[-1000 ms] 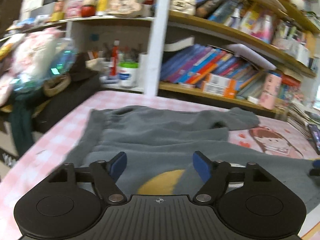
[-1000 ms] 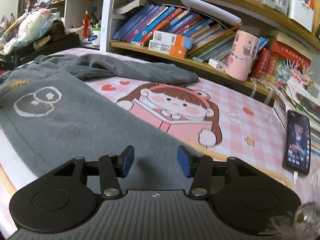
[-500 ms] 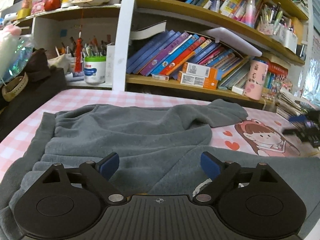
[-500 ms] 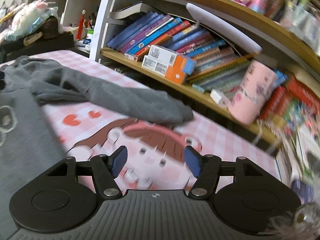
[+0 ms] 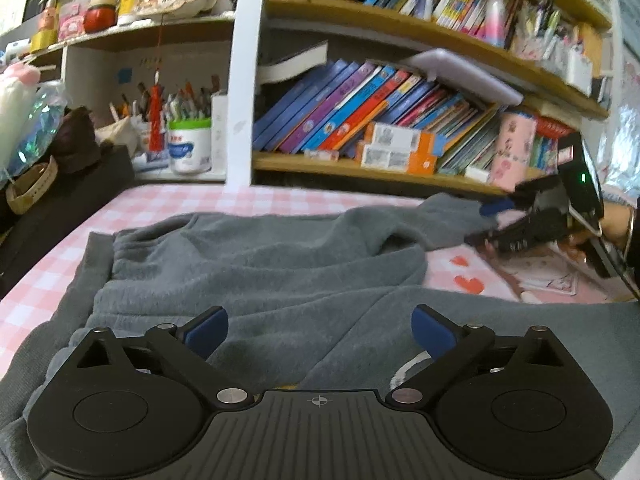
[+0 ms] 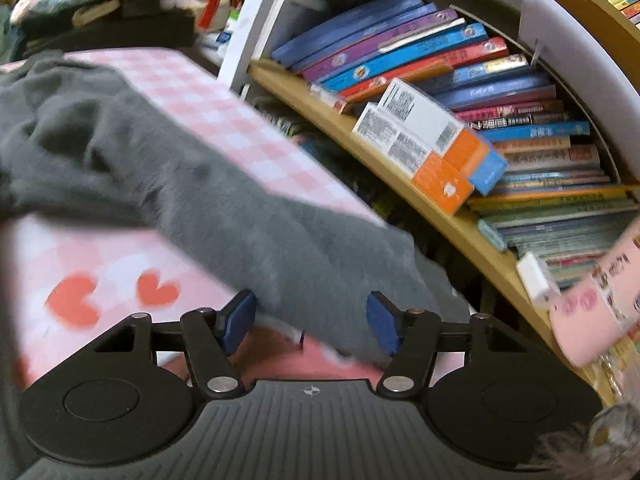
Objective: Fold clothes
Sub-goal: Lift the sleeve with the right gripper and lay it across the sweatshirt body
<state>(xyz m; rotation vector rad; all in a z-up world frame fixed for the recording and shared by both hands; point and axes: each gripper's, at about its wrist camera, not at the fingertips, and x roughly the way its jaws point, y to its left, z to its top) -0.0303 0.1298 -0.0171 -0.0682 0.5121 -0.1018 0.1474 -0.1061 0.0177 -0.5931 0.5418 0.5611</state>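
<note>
Lying rumpled across the pink checked tablecloth (image 5: pixel 168 208), the grey fleece sweatshirt (image 5: pixel 256 272) fills the middle of the left wrist view. The left gripper (image 5: pixel 320 330) hovers low over its body, its jaws having just been opening to their widest, with nothing pinched between them. At two o'clock, the sweatshirt's grey sleeve (image 6: pixel 280 236) stretches toward the wooden bookshelf of slanted colourful books (image 5: pixel 360 120). The right gripper (image 6: pixel 312 320) sits at the sleeve's cuff, blue pads (image 6: pixel 238 318) straddling the fabric, released, jaws having just narrowed slightly.
</note>
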